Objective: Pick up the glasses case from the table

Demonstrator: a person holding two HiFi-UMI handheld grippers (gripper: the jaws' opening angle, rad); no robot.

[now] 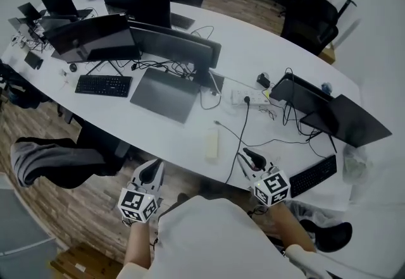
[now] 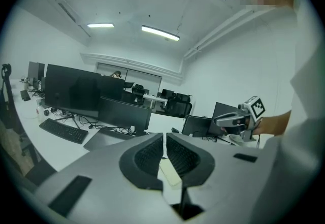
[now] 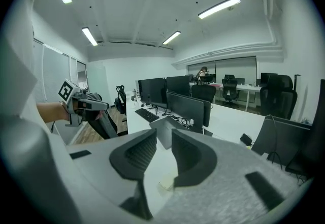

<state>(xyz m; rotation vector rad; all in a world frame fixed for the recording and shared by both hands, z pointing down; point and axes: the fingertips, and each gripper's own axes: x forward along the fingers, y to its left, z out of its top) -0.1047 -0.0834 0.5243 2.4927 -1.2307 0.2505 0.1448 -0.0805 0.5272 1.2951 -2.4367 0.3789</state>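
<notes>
The glasses case [image 1: 212, 143] is a small, pale, long box. It lies flat on the big white table [image 1: 266, 50], close to the edge nearest the person. Nothing is touching it.

A black cable [image 1: 243, 126] runs down the table just to the right of the case. A grey closed laptop [image 1: 166, 94] lies farther back and to the left. Beside that is a black keyboard [image 1: 103, 85]. Dark monitors [image 1: 174, 47] stand in a row behind them. Another keyboard [image 1: 313, 174] sits far to the right, near the table edge.

The left gripper [image 1: 150, 172] is in the air off the table's edge, over the wooden floor [image 1: 82, 208], to the left of the case. It points toward the table. Its two jaws are pressed almost together, with only a thin slit, and nothing is between them. In its own view the case shows just past the jaw tips, lower down.

The right gripper [image 1: 253, 159] is over the table edge, to the right of the case and near the cable. Its jaws are spread a little, with a clear gap. Nothing is in that gap. In its own view a bit of the case peeks out under one jaw.
</notes>
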